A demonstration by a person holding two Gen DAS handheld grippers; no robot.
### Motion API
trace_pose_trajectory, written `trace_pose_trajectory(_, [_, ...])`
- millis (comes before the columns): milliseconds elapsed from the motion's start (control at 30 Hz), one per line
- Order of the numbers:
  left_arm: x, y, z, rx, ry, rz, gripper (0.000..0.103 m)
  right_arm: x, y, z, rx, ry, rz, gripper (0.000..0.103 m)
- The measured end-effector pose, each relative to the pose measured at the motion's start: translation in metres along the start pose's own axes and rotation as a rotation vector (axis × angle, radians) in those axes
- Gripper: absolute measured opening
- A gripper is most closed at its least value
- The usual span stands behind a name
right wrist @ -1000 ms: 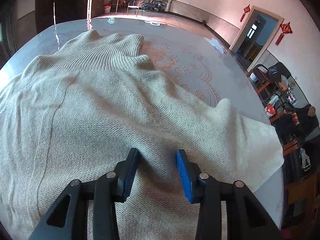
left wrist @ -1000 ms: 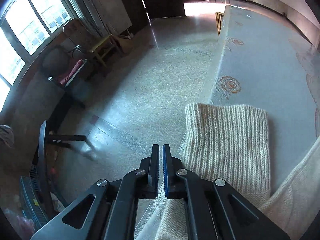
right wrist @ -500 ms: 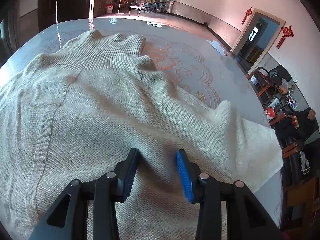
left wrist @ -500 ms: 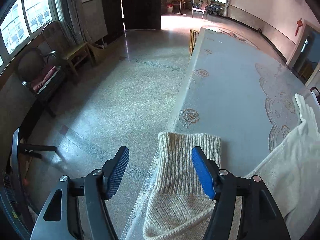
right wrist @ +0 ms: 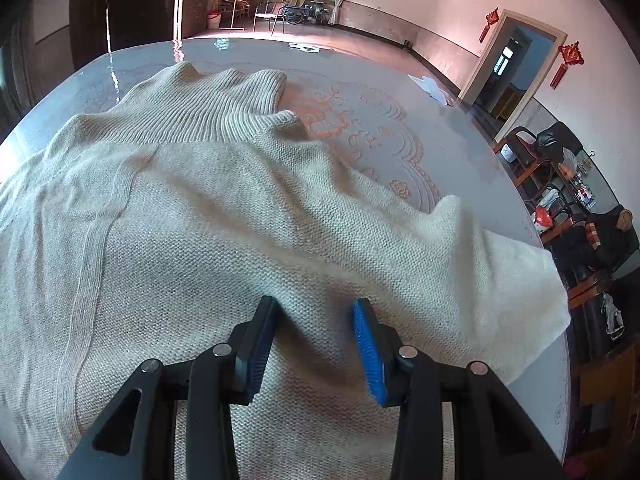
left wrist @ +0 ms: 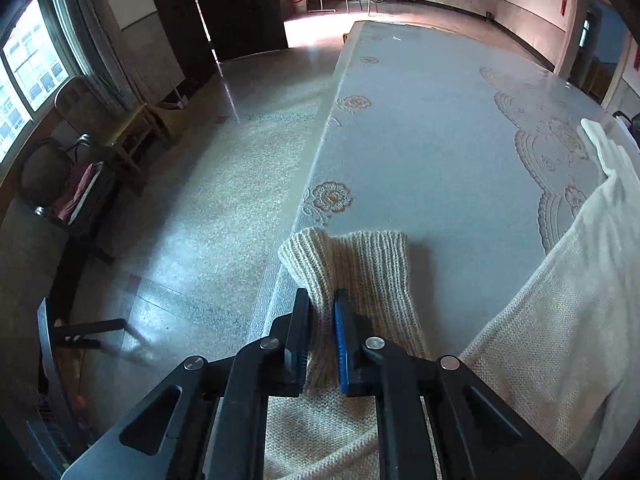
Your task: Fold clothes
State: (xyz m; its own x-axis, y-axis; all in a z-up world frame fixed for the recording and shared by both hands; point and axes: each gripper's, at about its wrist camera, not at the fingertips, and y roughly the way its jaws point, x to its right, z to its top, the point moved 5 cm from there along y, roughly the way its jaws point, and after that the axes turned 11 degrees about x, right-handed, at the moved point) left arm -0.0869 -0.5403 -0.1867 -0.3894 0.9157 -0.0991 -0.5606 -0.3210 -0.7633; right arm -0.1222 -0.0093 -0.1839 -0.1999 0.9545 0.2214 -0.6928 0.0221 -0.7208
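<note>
Pinching the ribbed sleeve cuff [left wrist: 360, 264], left tool [left wrist: 322, 340] grips table-edge knit.

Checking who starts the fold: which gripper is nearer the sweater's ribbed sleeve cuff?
Left. The left gripper pinches the ribbed cuff between its fingers; the right gripper sits open over the sweater's body.

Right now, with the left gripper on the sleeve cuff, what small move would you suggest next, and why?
Probably lift the ribbed cuff and carry it toward the sweater body: the left gripper is shut on it at the table edge, while the right gripper hovers open.
</note>
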Motion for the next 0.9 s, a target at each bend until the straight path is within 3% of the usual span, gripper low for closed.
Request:
trace_pose_trajectory(200, [-0.042, -0.035, -0.002, 0.045, -0.106, 0.222, 0.012, -0.006, 0.000, -0.003, -0.001, -0.003, 0.003, 0.039])
trace_pose_trajectory(333, [-0.100, -0.079, -0.020, 0.021, -0.314, 0.385, 0.012, -0.011, -0.001, -0.005, 0.002, -0.004, 0.003, 0.039])
trace_pose_trajectory(467, [-0.154, -0.124, -0.042, 0.007, -0.575, 0.474, 0.016, -0.015, -0.001, -0.009, 0.008, -0.009, 0.002, 0.039])
trace_pose_trajectory(533, [-0.175, -0.140, -0.040, 0.021, -0.647, 0.543, 0.017, -0.017, -0.001, -0.010, 0.010, -0.009, 0.003, 0.039])
trace_pose_trajectory(567, [-0.185, -0.146, -0.036, 0.028, -0.656, 0.595, 0.020, -0.019, -0.001, -0.011, 0.012, -0.011, 0.003, 0.039])
trace_pose_trajectory(633, [-0.200, -0.149, -0.027, 0.025, -0.583, 0.739, 0.065, -0.021, -0.001, -0.012, 0.014, -0.016, 0.002, 0.039])
trace_pose_trajectory(667, [-0.204, -0.145, -0.025, -0.004, -0.549, 0.786, 0.070, -0.023, -0.001, -0.013, 0.015, -0.019, 0.001, 0.039])
trace_pose_trajectory(700, [-0.204, -0.143, -0.025, -0.025, -0.535, 0.800, 0.070, -0.024, -0.001, -0.014, 0.015, -0.020, 0.002, 0.039])
trace_pose_trajectory(800, [-0.179, -0.139, -0.026, 0.009, -0.483, 0.771, 0.070, -0.027, 0.000, -0.016, 0.016, -0.015, 0.005, 0.039])
trace_pose_trajectory(900, [-0.125, -0.123, -0.026, 0.038, -0.326, 0.699, 0.071, -0.031, 0.000, -0.018, 0.020, -0.009, 0.002, 0.039])
